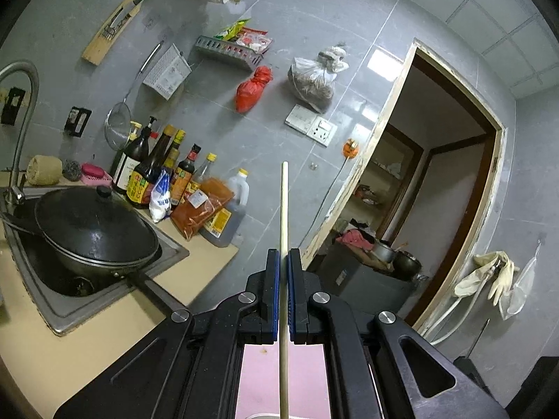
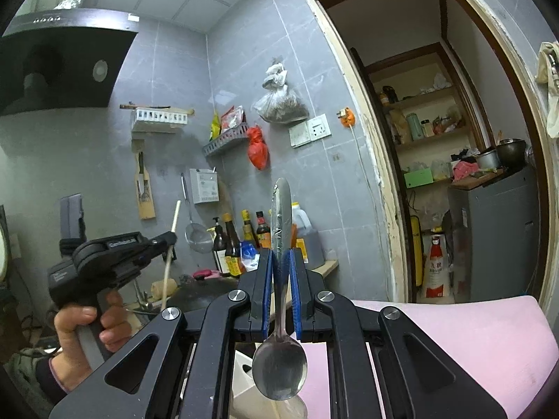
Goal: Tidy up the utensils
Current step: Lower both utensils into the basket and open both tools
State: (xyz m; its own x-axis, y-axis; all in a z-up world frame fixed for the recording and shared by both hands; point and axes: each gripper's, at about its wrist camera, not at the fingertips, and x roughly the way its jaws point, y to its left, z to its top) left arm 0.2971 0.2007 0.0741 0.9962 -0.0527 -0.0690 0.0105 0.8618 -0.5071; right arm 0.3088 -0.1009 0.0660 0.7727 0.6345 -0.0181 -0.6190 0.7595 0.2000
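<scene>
I hold both pieces upright and lifted for sorting: my left gripper (image 1: 283, 255) is clamped on a chopstick (image 1: 284, 209), my right gripper (image 2: 281, 255) on a spoon (image 2: 280, 230), bowl hanging down.

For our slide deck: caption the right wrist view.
Right gripper clamps a metal spoon, bowl down; left gripper holds a chopstick.

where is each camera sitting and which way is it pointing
Left wrist: on the left gripper, looking along a pale wooden chopstick at the grey tiled wall, with the black lidded wok lower left.
Right wrist: on the right gripper, which clamps a steel spoon, bowl toward the camera; the left hand shows too.
Shared: the red bag and the doorway.
</scene>
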